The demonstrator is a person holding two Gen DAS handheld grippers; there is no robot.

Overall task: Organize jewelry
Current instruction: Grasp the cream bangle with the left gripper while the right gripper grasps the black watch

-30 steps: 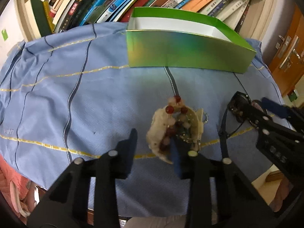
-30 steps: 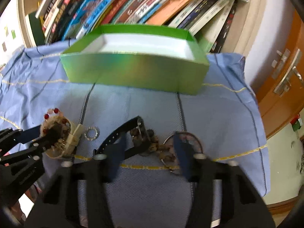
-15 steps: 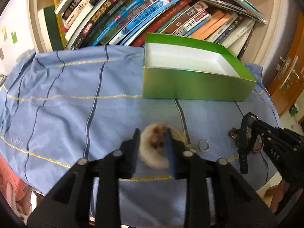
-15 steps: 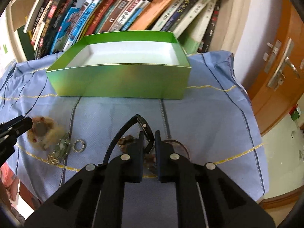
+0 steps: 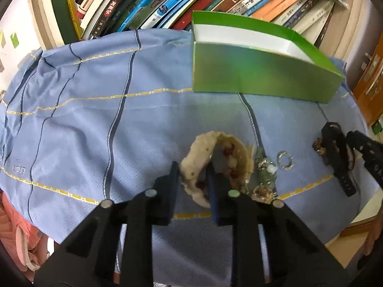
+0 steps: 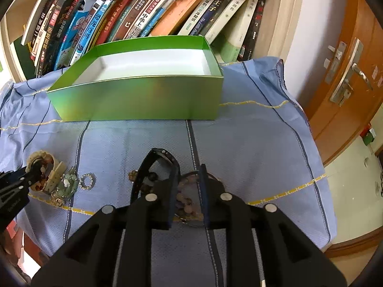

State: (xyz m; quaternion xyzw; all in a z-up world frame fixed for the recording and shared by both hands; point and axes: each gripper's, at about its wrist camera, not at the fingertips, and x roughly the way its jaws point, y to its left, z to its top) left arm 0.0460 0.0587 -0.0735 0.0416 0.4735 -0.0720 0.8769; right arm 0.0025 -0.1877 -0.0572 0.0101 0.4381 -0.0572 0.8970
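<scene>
The left gripper (image 5: 192, 177) is clenched on one wall of the cream fuzzy bangle with red and white beads (image 5: 201, 146). Its jaws have just been closing, and they hold only that soft side. If lifted fast, the bangle could swing or slip out. The green-and-white beaded trinket (image 5: 265, 169) touches the bangle and may be dragged along with it. The small silver ring (image 5: 284, 161) lies just beside them, near the front edge of the blue striped tablecloth (image 5: 95, 131), and could be knocked off.

The right gripper (image 6: 188, 179) stands released with a narrow gap, its jaws having just been opening. Between them shows only the brown bead bracelet (image 6: 184, 201), lying flat on the cloth. The black watch strap (image 6: 146, 167) arches up against the outer face of the left finger, and I cannot tell whether it is caught there. If it is, pulling away would tug it across the beads.

The open green cardboard box with a white lining (image 6: 143, 100) sits at the back edge of the table against the row of books (image 6: 143, 16). What shows of its inside is empty. All the jewelry is outside it, along the front edge.
</scene>
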